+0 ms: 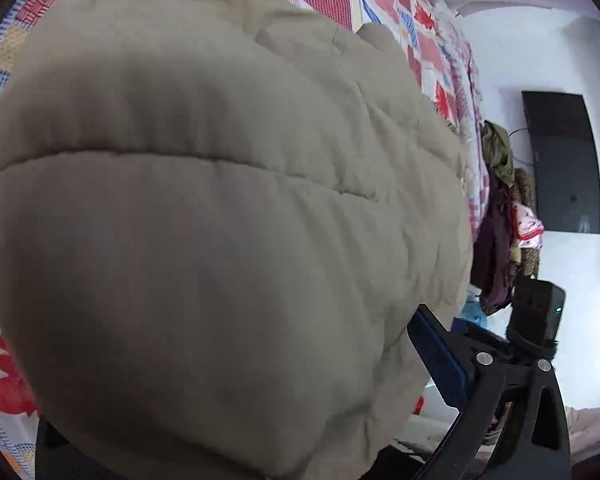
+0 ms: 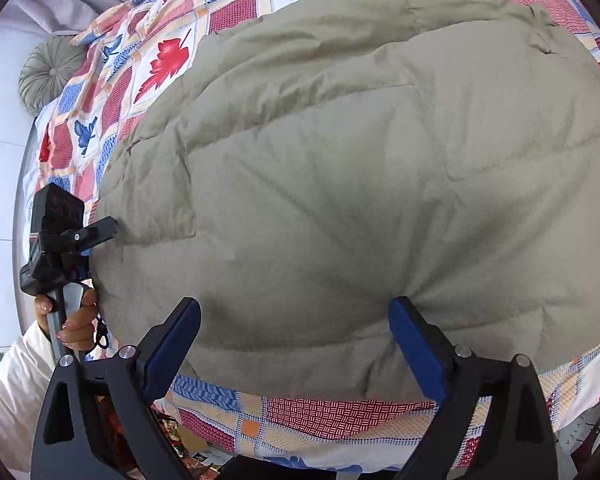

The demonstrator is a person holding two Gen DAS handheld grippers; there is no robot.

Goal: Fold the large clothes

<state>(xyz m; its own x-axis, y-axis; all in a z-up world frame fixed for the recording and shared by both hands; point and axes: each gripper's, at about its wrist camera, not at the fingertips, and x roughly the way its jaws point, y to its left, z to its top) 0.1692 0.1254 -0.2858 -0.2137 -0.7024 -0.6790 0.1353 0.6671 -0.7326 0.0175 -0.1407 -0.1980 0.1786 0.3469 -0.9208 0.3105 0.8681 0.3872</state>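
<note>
On the patterned bed [image 2: 236, 12] the padded coat [image 2: 340, 200] is laid doubled over — partly folded. Right gripper [image 2: 296, 320] is spread wide, released; left gripper [image 2: 112, 226] is clamped on the coat's edge.

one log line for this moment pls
item: puffy beige quilted jacket on patchwork bedsheet | right gripper: open over hem | left gripper: at jacket edge

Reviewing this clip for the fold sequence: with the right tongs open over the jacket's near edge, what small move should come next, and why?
Probably lower and close the right tongs on the near edge of the beige puffer jacket. Their pads stand wide apart with padded fabric bulging between them, unpinched. The left tongs sit at the jacket's left edge; whether they grip it is unclear, so both could lift for a fold over the patterned bedspread.
</note>
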